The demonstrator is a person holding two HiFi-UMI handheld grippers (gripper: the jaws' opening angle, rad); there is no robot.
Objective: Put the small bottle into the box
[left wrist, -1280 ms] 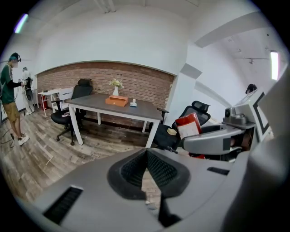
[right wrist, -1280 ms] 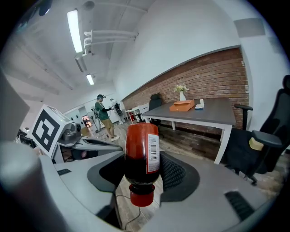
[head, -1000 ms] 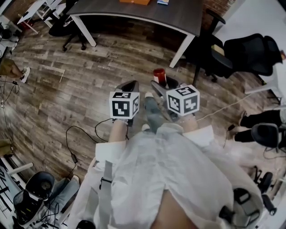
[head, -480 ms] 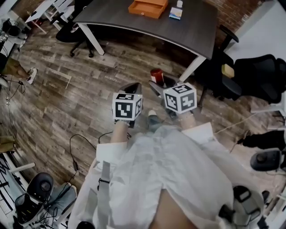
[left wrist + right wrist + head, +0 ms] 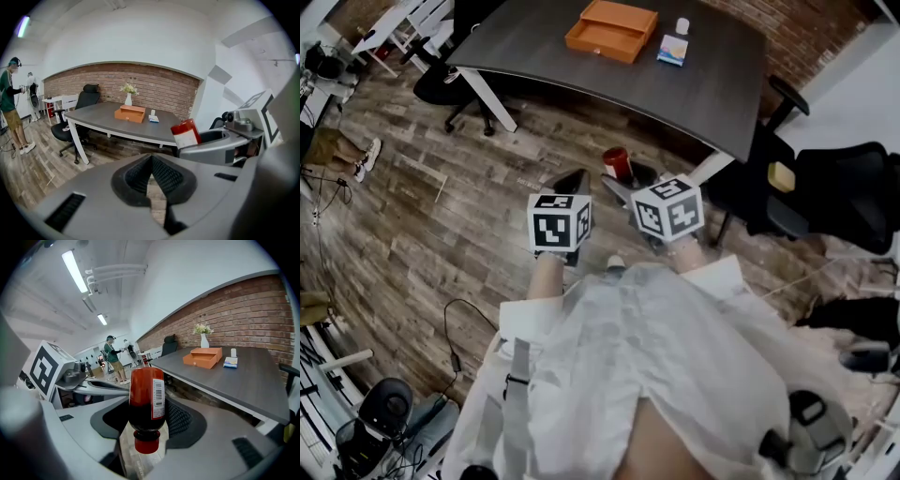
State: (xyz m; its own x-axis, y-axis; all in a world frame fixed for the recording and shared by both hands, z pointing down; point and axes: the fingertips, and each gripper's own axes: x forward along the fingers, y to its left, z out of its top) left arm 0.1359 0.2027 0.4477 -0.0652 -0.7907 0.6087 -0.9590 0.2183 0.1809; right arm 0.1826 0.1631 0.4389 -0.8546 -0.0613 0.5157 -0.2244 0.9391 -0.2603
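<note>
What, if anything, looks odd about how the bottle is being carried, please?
The small bottle is clamped in the right gripper reversed: its red cap points back toward the gripper's camera and its base points outward. Nothing else stands out.

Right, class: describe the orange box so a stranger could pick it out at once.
Find the dark grey table by the brick wall. The orange box lies on it, near a small blue-and-white packet. It is the only orange thing there, and the largest.

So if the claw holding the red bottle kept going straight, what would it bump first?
With its red bottle, probably the near edge of the dark desk, before the orange box; depth is hard to judge.
</note>
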